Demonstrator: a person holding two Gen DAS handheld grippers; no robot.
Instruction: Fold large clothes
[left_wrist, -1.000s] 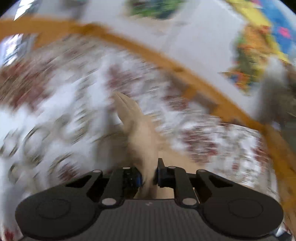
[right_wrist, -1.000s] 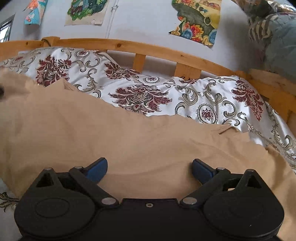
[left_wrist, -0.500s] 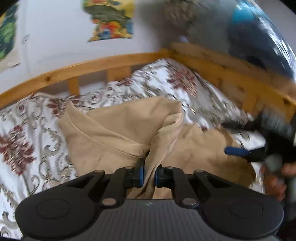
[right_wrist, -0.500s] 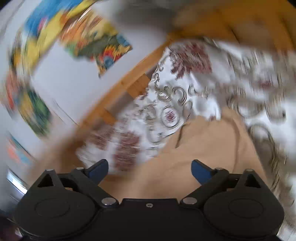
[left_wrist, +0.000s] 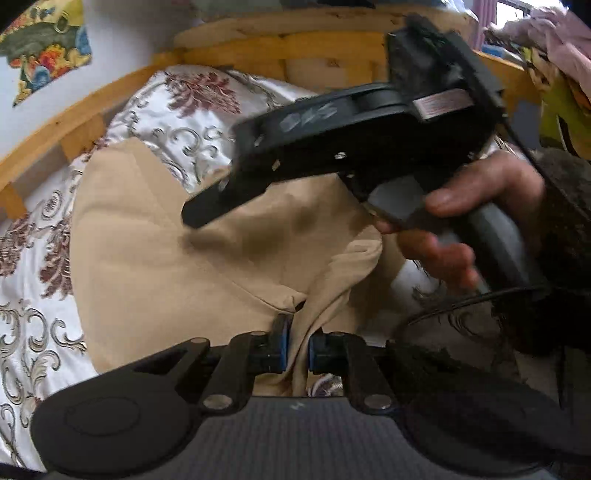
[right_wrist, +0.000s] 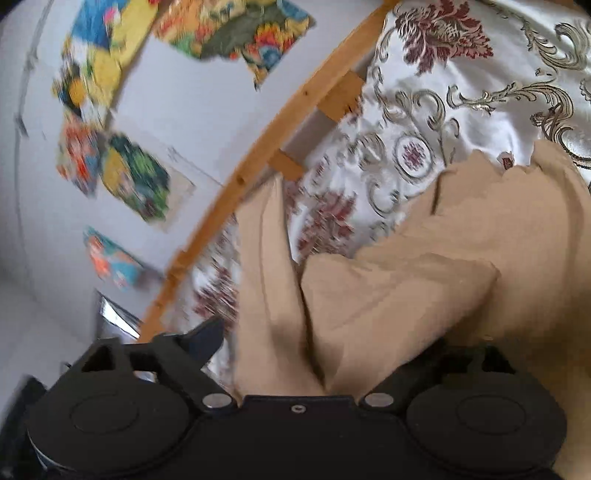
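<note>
A large tan garment (left_wrist: 155, 236) lies partly folded on a bed with a white floral cover (left_wrist: 33, 325). My left gripper (left_wrist: 295, 347) is shut on a folded edge of the garment, which rises between its blue pads. The right gripper body (left_wrist: 332, 140), held in a hand, hovers over the garment in the left wrist view. In the right wrist view the right gripper (right_wrist: 325, 343) is open, tilted, with tan cloth (right_wrist: 406, 288) bunched between its fingers; the right finger is hidden under cloth.
A wooden bed rail (left_wrist: 74, 110) runs along the far side against a white wall with colourful posters (right_wrist: 110, 74). A pile of clothes (left_wrist: 554, 55) sits at the far right beyond the rail.
The left gripper kept its hold and carried the garment's edge across to the right. The right gripper rolled sideways and came in over the garment, now filling the left view.
</note>
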